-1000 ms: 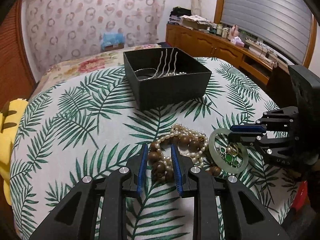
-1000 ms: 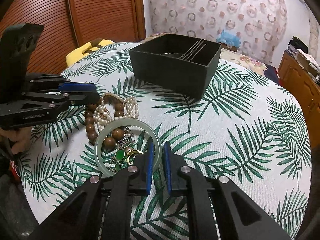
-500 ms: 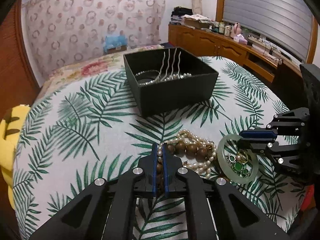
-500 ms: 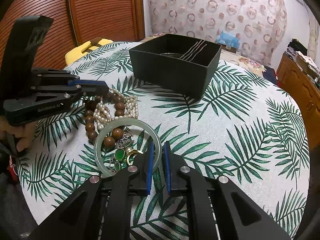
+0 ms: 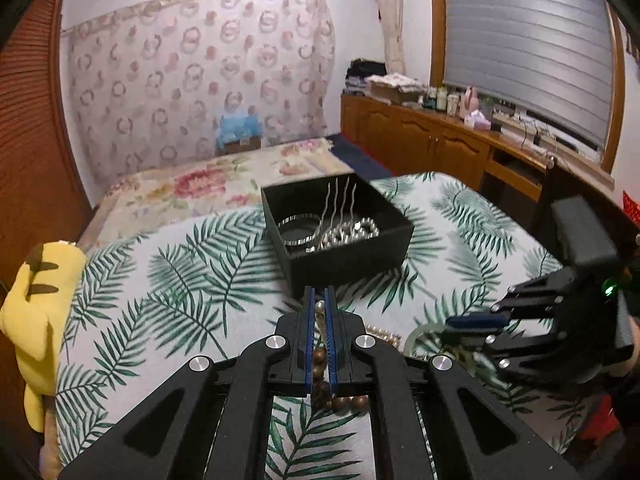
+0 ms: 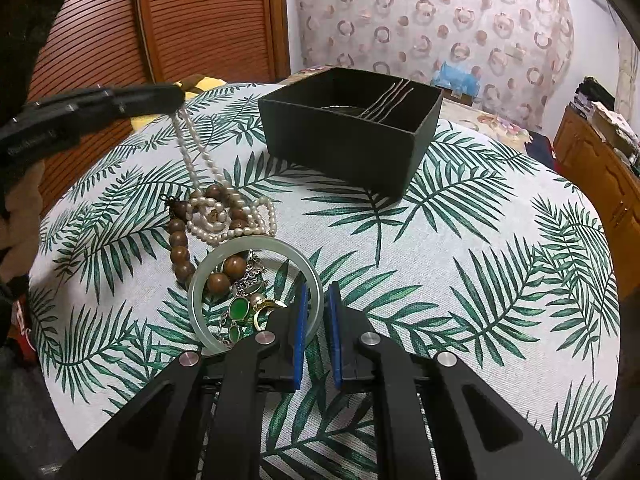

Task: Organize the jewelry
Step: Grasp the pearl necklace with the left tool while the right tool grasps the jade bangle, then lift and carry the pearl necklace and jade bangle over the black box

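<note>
My left gripper (image 5: 319, 300) is shut on a pearl necklace (image 6: 196, 160) and holds it lifted; in the right wrist view the strand hangs from the left gripper (image 6: 176, 100) down to the table. Its lower loops still lie among brown wooden beads (image 6: 180, 254). A pale green jade bangle (image 6: 200, 280) lies flat around green-stone pieces (image 6: 239, 309). My right gripper (image 6: 316, 300) rests low with its jaws narrowly apart at the bangle's right rim, gripping nothing. The black box (image 5: 340, 256) holds silver hairpins and a bracelet.
The round table (image 6: 480, 280) has a palm-leaf cloth. A yellow plush (image 5: 36, 300) sits at its left edge. A floral bed (image 5: 208, 184) and a wooden cabinet (image 5: 440, 140) lie beyond. Wooden slatted doors (image 6: 180, 20) stand behind.
My left gripper closed on the pearl necklace and rose, drawing the strand up off the bead pile toward the box. The right gripper stayed at the bangle.
</note>
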### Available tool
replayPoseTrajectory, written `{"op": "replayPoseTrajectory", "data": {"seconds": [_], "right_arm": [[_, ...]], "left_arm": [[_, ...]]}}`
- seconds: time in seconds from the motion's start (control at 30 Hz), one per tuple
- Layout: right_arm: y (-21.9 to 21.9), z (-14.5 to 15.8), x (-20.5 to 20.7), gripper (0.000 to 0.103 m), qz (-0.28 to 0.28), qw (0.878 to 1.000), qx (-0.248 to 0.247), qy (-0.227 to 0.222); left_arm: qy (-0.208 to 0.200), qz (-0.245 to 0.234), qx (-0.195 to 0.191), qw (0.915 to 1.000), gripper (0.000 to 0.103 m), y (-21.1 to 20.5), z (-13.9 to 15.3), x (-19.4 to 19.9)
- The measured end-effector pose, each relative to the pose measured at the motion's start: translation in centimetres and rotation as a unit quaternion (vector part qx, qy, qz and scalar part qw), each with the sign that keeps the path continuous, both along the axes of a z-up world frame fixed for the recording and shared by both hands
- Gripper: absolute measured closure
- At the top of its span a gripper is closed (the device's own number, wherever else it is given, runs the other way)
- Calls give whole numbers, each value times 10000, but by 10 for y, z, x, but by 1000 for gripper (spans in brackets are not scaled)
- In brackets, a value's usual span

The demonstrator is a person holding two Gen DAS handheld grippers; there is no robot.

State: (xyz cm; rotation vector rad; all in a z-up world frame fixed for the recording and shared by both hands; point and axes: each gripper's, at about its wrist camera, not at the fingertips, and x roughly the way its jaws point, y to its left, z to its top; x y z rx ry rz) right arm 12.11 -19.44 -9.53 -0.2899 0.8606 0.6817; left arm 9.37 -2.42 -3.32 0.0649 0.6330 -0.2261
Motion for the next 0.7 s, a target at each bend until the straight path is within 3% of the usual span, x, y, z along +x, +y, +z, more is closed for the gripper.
{"op": "replayPoseTrajectory", "data": {"seconds": [0.33,0.7], "right_arm": [[3,3,-1,95,32,9998,-103,-169],[-7,42,6,95,-117,9978,15,-645]], "left_arm": [[-376,-29,-32,9993,99,0,33,-3],[-665,-45,-18,9978,99,1,65,0]]}}
